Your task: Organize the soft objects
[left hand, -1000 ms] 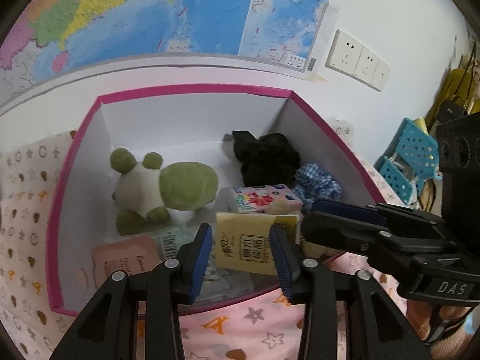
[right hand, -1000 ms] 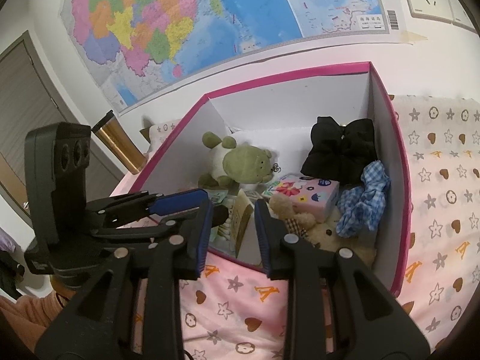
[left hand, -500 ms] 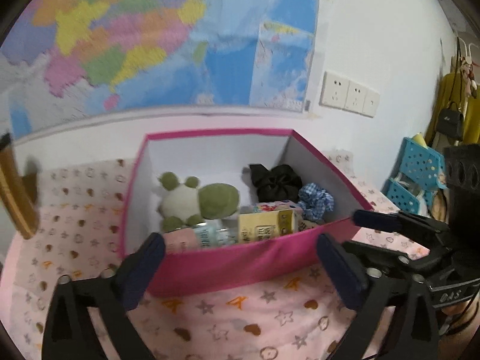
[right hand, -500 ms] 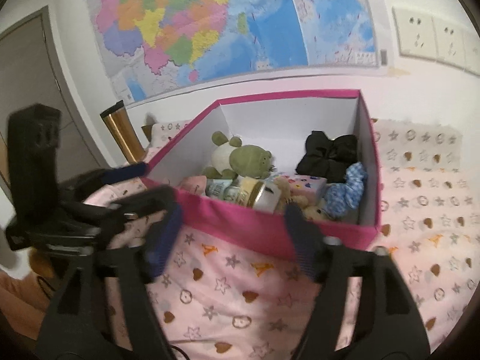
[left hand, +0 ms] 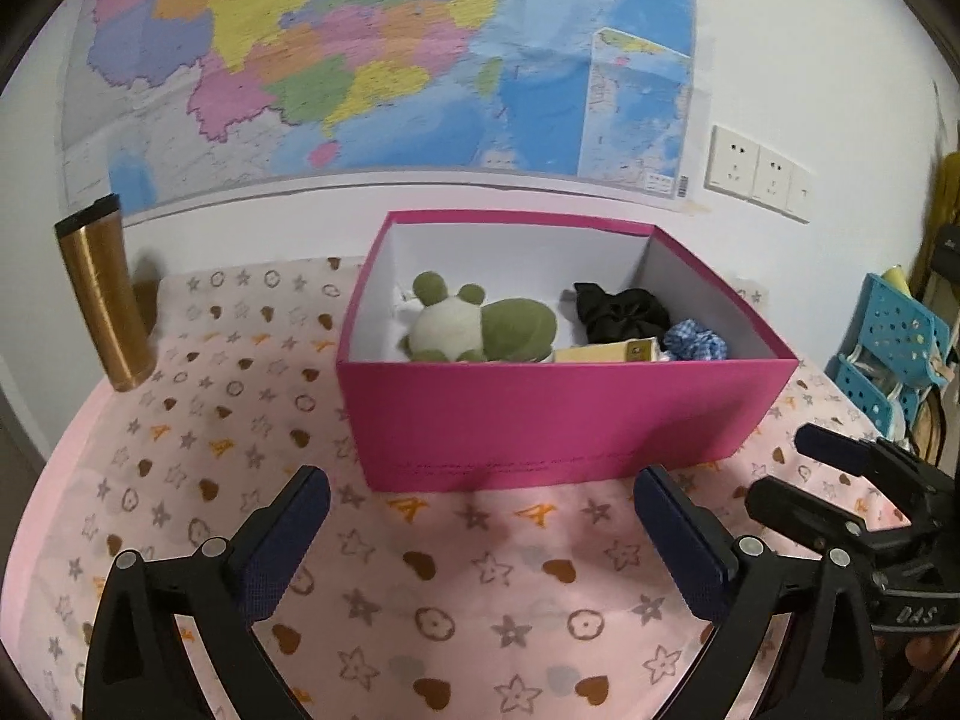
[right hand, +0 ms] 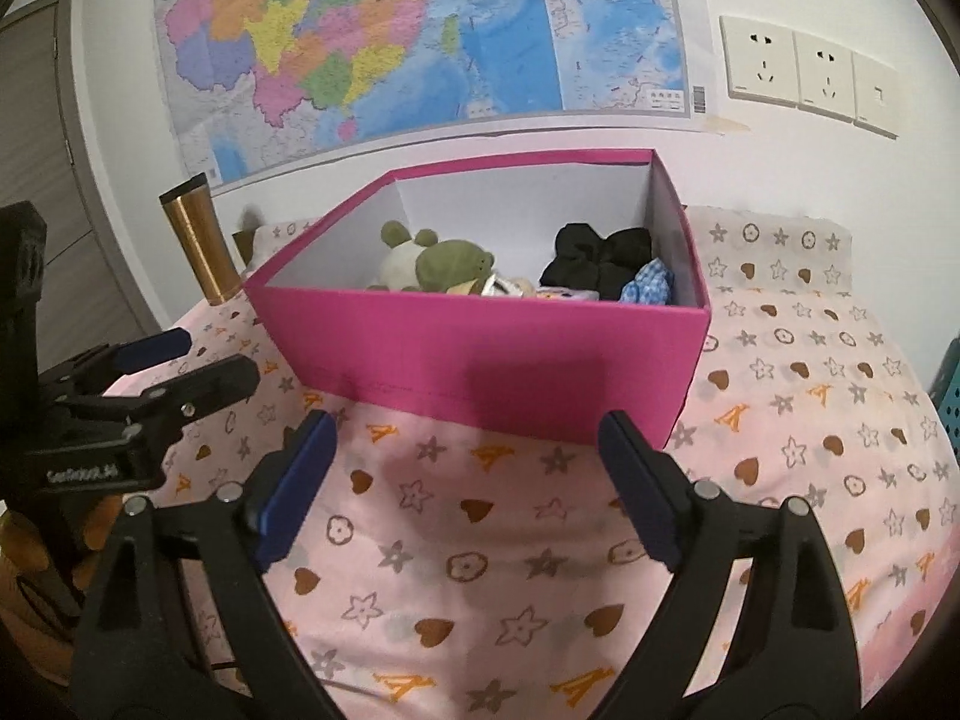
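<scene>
Both my claws, left (left hand: 480, 531) and right (right hand: 465, 474), are spread wide and hold nothing, just short of the box (left hand: 558, 414). Inside lie a frog plush (left hand: 480, 327) and black cloth (left hand: 621, 315).

Both wrist views face the wall from near, sharing the pink box (left hand: 558, 414) (right hand: 480, 360) and tablecloth (left hand: 198, 420) (right hand: 810, 408).

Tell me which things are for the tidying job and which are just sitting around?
For the job:
pink box
frog plush
black scrunchie
blue scrunchie
tissue pack
left hand-held gripper, open
right hand-held gripper, open

Just lying about:
gold tumbler
wall map
wall sockets
blue basket
pink tablecloth
</scene>
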